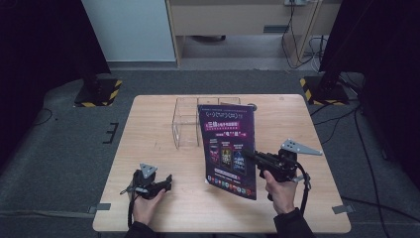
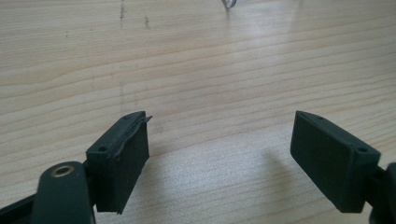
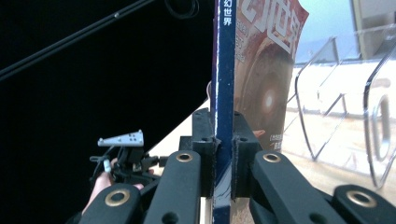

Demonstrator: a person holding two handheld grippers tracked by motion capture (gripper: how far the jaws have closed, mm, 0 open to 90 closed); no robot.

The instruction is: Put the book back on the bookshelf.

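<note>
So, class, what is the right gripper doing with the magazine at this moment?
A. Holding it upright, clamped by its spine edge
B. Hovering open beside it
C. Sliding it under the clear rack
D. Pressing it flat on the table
A: the right gripper has its fingers closed on either side of the magazine, which stands upright above the table.

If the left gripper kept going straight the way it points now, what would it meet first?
Probably the bare light wooden table. The open left gripper holds nothing and aims low across the wood; in the high view it points toward the held purple-covered magazine, though depth is unclear.
</note>
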